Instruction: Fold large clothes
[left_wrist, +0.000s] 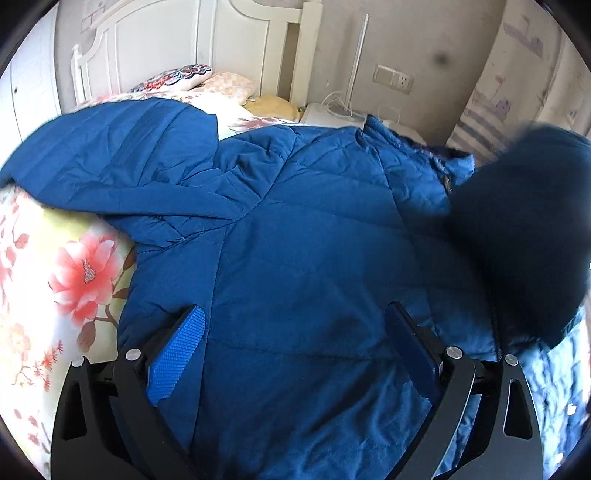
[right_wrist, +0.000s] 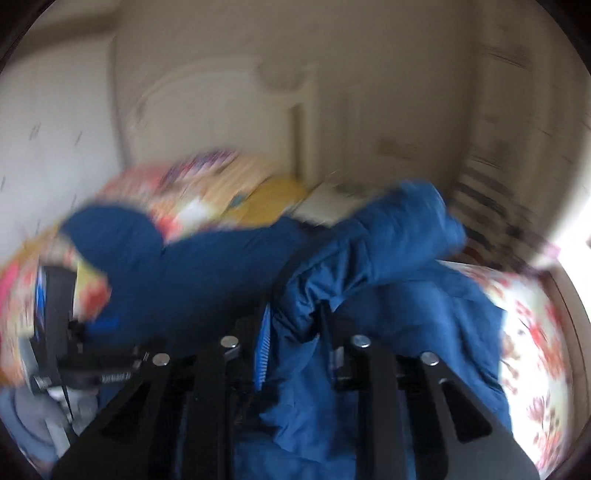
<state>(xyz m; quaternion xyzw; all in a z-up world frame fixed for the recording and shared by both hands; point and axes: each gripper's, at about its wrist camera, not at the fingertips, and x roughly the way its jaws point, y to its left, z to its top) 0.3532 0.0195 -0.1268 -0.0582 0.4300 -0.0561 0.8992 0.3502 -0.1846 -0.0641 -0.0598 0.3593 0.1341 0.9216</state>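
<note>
A blue quilted jacket (left_wrist: 303, 236) lies spread on the floral bed cover (left_wrist: 66, 266), one sleeve (left_wrist: 110, 158) stretched to the left. My left gripper (left_wrist: 295, 325) is open just above the jacket's body, with the blue-padded fingers (left_wrist: 177, 354) wide apart and empty. A dark blurred fold of the jacket (left_wrist: 524, 236) hangs raised at the right. In the blurred right wrist view my right gripper (right_wrist: 295, 317) is shut on a bunched part of the jacket (right_wrist: 369, 266) and holds it up. The left gripper (right_wrist: 55, 314) shows at that view's left edge.
A white headboard (left_wrist: 207, 48) and pillows (left_wrist: 192, 79) stand at the far end of the bed. A white bedside unit with cables (left_wrist: 340, 110) sits by the wall with a socket (left_wrist: 393, 79). A curtain (left_wrist: 517, 85) hangs at the right.
</note>
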